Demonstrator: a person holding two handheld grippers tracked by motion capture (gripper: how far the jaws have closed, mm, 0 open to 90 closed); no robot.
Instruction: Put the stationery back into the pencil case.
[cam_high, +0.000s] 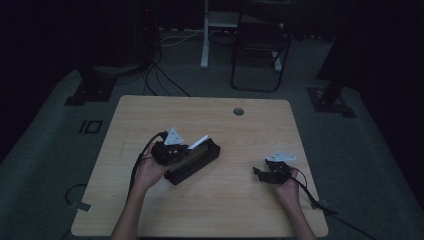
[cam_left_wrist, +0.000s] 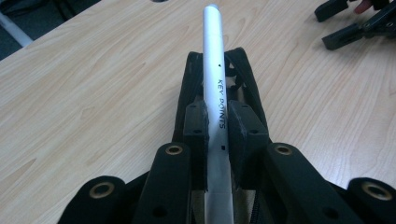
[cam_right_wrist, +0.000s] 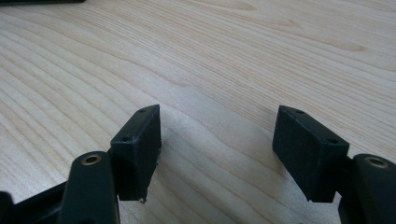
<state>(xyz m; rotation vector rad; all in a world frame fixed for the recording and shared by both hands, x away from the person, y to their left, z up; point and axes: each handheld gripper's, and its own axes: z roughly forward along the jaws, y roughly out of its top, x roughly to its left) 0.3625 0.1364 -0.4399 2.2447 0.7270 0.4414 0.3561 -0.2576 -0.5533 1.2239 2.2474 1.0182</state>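
Two hand-held grippers are seen on the tabletop (cam_high: 150, 210). At frame centre, the left hand-held gripper (cam_left_wrist: 217, 135) is clenched on a silver pen (cam_left_wrist: 215, 88) marked "KEY POINTS", held over a black pencil case (cam_high: 196, 161). At the lower right, well apart, the right hand-held gripper (cam_right_wrist: 217, 149) is held released, with bare wood between its jaws. A grommet hole (cam_high: 238, 111) is seen beyond.
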